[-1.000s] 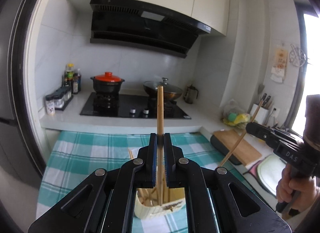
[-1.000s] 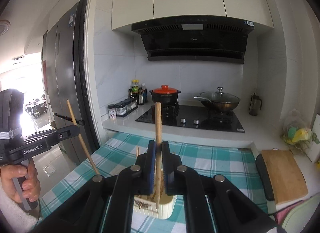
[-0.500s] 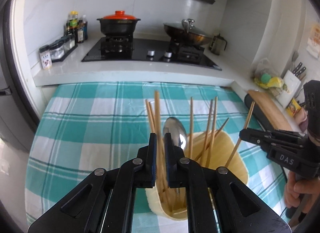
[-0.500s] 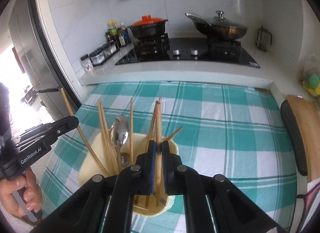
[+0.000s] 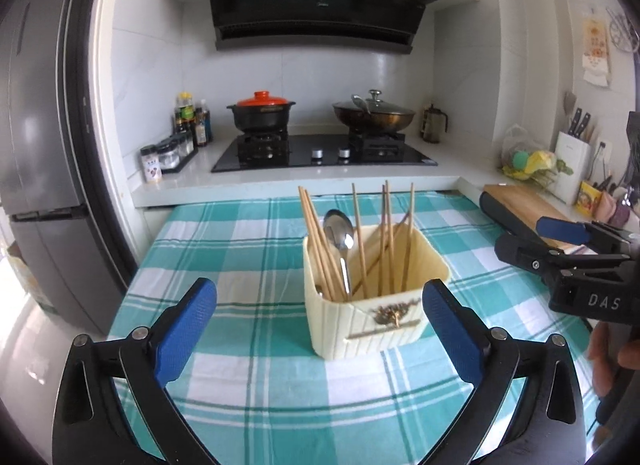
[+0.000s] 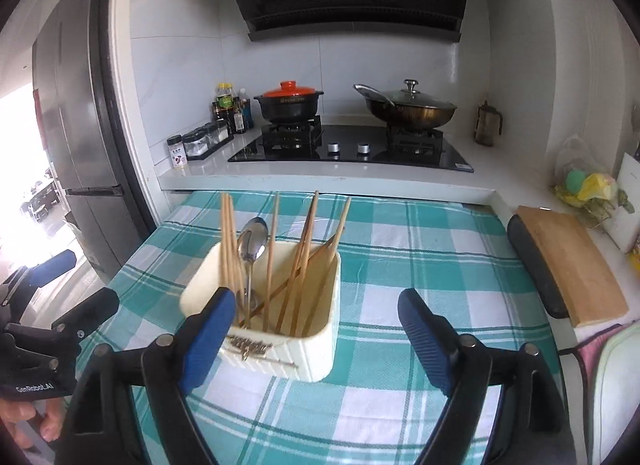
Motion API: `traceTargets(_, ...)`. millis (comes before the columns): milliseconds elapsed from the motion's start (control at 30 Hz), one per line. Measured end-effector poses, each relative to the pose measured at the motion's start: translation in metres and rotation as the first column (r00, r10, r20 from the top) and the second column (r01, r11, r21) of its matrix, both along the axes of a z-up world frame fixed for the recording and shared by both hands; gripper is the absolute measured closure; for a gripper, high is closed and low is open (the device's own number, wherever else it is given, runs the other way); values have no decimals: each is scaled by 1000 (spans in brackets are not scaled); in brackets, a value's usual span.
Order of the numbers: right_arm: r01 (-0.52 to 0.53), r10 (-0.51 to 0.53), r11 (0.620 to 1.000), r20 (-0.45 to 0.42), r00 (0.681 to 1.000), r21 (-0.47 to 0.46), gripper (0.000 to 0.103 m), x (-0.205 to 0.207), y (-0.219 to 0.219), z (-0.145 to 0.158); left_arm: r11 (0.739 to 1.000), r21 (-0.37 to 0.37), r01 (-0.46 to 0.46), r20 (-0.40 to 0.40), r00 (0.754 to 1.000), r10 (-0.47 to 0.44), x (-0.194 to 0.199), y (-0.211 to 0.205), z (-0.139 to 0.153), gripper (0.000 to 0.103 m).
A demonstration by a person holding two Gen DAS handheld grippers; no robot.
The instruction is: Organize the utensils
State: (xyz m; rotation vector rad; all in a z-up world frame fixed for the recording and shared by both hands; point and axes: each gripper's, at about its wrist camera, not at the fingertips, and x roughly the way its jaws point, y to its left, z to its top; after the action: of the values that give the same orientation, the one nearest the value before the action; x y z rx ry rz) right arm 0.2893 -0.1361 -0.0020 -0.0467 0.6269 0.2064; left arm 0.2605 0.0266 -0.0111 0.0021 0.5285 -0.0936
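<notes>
A cream utensil holder (image 5: 374, 311) stands on the teal checked tablecloth (image 5: 248, 249). It holds several wooden chopsticks (image 5: 386, 241) and a metal spoon (image 5: 340, 237), all upright or leaning. My left gripper (image 5: 320, 329) is open and empty, just in front of the holder. My right gripper (image 6: 316, 333) is open and empty, its left finger (image 6: 208, 329) in front of the holder (image 6: 280, 329). The chopsticks (image 6: 304, 249) and spoon (image 6: 252, 241) also show there. Each gripper appears in the other's view, the right one (image 5: 560, 241) and the left one (image 6: 60, 289).
Behind the table is a counter with a hob (image 5: 324, 151), a black pot with a red lid (image 5: 262, 111), a lidded wok (image 5: 374, 113) and spice jars (image 5: 168, 153). A fridge (image 5: 44, 169) stands left. A wooden cutting board (image 6: 568, 261) lies right.
Both grippers were shut on a chopstick each, lowered them into the holder, then opened and drew back. The chopsticks now stand in the holder.
</notes>
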Motion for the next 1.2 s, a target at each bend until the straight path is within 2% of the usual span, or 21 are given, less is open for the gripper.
traceTargets(200,15,-13,999,56,998,-39,16,-78,9,4,997,31,-64,20,998,63,-59,-11,7,0)
traceTargets(367,49,-46,998,77,996,-29,16,-116,5,8,985,104,-135,15,991,134,-80,-18,12,0)
traceTargets(433,54,-50,998,84,995,-42,16,-126,5,9,983,107,-151,18,989,150,-87,-20,13,0)
traceTargets(667,81,-75,995,99,992,-65,16,-151,3,12,987,87,-138,3,990,138,-107,-25,19,0)
traceTargets(833,88,-83,995,90,993,-52,16,-157,4,18,992,38,-118,-20,993,118,-114,-22,27,0)
traceTargets(1200,105,-98,993,125,987,-51,16,-175,7,33,989,33,-147,-23,989,148,-124,-19,38,0)
